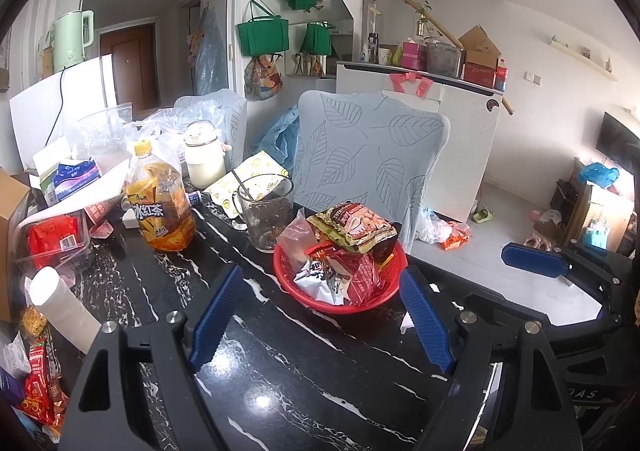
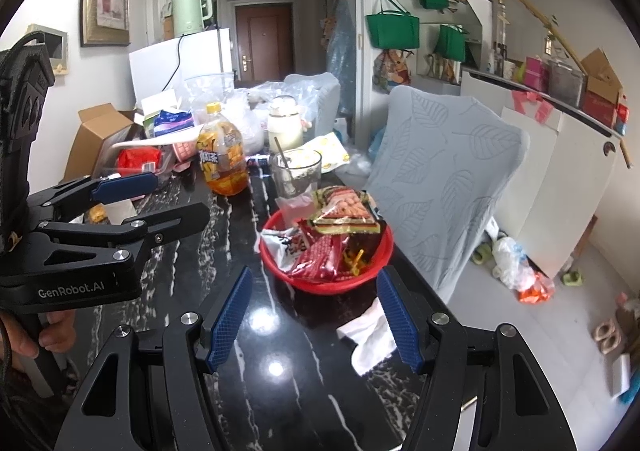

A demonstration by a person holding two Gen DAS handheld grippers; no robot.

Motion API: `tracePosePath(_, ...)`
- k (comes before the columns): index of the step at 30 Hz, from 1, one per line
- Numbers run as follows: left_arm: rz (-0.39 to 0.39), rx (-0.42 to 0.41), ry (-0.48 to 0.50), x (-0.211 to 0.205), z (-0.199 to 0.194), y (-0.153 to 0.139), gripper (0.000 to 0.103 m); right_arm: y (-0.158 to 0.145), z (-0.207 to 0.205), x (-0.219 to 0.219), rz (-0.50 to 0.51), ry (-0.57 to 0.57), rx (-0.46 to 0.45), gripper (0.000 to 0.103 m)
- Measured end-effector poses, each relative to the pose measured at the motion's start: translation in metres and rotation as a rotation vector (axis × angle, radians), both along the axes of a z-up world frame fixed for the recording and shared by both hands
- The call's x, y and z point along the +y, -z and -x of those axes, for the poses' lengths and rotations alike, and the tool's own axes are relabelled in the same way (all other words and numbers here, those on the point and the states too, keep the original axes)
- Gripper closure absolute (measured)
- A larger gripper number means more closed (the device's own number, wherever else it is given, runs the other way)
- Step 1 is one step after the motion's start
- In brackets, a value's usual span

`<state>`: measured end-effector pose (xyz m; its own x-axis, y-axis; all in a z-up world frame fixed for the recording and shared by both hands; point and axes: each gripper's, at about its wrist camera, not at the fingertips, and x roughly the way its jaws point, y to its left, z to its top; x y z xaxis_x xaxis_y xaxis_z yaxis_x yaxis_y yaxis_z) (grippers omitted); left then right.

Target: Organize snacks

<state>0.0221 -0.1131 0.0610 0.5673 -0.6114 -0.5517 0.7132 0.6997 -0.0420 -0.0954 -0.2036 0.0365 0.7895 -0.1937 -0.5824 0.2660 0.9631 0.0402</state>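
Plainly, we had both tongs spread and empty over the dark tabletop (image 1: 256, 391): the left tongs (image 1: 320, 311) stood wide with nothing between the blue pads, and the right tongs (image 2: 314, 315) were parted a little less, also bare. Neither touched a packet. Just ahead of both sat the red basket (image 1: 288, 283), near the tabletop's edge and beside the leaf-patterned chair (image 1: 372, 155). It already held a heap of snacks (image 1: 344, 251): a peanut packet (image 1: 356, 225) lay on top, red and white wrappers under it, and a clear bag leaned at the back. We judged the gathering well along, perhaps mostly done.

Further out, the work looked unfinished. A red packet (image 1: 54, 235) sat in a clear tub at the far left, and more red wrappers (image 1: 38, 391) lay at the near left edge. Whether those counted as snacks to move, we could not say for sure. A tea bottle (image 1: 160, 203), a glass cup (image 1: 266, 215) and a white tissue (image 2: 372, 335) stood about the basket, apart from it.
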Motion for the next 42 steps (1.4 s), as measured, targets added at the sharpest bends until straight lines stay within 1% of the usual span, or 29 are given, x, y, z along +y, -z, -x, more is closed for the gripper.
tracePosePath(13,-0.002,0.018,0.012,-0.003,-0.003,0.003,0.023,0.001,-0.001,-0.003,-0.012,0.007,0.003,0.038)
tracePosePath(15,-0.003,0.02,0.016,-0.004,-0.002,0.004,0.023,0.001,0.0,-0.003,-0.021,0.008,0.0,0.035)
tracePosePath(19,0.0,0.021,0.011,-0.004,-0.002,0.005,0.023,0.001,0.001,-0.005,-0.021,0.013,-0.001,0.034)
tracePosePath(25,-0.02,0.025,0.004,-0.007,-0.002,0.008,0.023,0.005,0.002,-0.007,-0.025,0.028,0.008,0.034)
tracePosePath(29,-0.025,0.027,0.018,-0.009,-0.001,0.011,0.023,0.008,0.002,-0.009,-0.03,0.031,0.015,0.034)
tracePosePath(33,-0.047,0.016,0.011,-0.012,-0.001,0.014,0.023,0.01,0.002,-0.012,-0.044,0.034,0.011,0.034)
tracePosePath(37,-0.068,-0.011,-0.017,-0.014,0.001,0.014,0.023,0.013,0.002,-0.014,-0.048,0.041,0.017,0.034)
tracePosePath(39,-0.069,-0.024,-0.035,-0.013,0.002,0.013,0.023,0.013,0.002,-0.015,-0.05,0.042,0.016,0.034)
tracePosePath(42,-0.069,-0.031,-0.035,-0.013,0.004,0.012,0.023,0.013,0.003,-0.016,-0.051,0.044,0.014,0.034)
